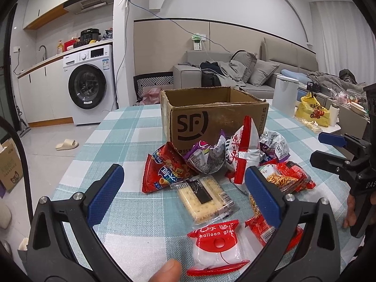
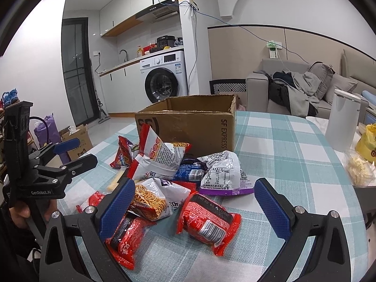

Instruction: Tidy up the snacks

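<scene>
Both tongs hang wide open, holding nothing: the left gripper [image 1: 185, 191] straddles the cracker pack [image 1: 204, 198] at lower centre, the right gripper [image 2: 195, 208] frames a red snack packet [image 2: 208, 223], box [image 2: 188, 123] behind.

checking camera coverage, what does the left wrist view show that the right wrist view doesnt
Only the left wrist view: the cracker pack, the balloon glue packet, a beige slipper on the floor, and the open right tongs.

Only the right wrist view: the dark glass door, the purple bag on the floor, and the left tongs, jaws apart.

Both: the open SF Express cardboard box, the washing machine, the checked tablecloth, and the grey sofa.
</scene>
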Available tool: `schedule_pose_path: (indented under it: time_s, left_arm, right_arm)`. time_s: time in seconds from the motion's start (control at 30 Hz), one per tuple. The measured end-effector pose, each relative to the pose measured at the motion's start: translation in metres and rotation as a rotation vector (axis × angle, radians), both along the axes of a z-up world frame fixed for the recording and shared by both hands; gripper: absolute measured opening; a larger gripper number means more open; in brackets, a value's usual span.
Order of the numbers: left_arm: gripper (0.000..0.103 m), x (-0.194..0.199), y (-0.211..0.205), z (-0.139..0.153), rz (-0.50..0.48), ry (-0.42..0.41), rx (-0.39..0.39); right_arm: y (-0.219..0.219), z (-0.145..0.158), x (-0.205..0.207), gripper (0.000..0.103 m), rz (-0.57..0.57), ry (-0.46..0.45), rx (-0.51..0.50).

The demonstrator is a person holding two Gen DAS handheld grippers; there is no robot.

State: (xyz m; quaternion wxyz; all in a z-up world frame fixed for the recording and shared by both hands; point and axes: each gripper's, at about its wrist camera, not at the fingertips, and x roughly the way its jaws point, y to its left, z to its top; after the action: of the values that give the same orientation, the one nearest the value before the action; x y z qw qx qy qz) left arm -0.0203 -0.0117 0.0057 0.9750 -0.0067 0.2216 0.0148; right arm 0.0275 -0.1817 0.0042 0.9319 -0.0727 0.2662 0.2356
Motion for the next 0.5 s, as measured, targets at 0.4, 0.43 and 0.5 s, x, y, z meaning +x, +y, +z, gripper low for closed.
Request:
schedule_pose_path:
  time_s: [0.4,0.43,0.5]
  left_arm:
    - [0.102,0.0069,0.0021,-0.0021,0.012,0.023,-0.027]
    - [0.102,0.0077,0.0027,-0.0025,0.013,0.026,-0.031]
    - [0.102,0.0088,0.0041,-0.0035,0.019,0.031,-0.036]
  right_arm:
    - [0.0015,-0.0028,0.0031,0.103,-0.012,0.012,-0.011]
    - [0.0021,-0.0032,0.0033,0.103,-0.013,0.013,-0.014]
    - [0.0023,-0.0031,0.0035,0.103,-0.024,0.01,-0.023]
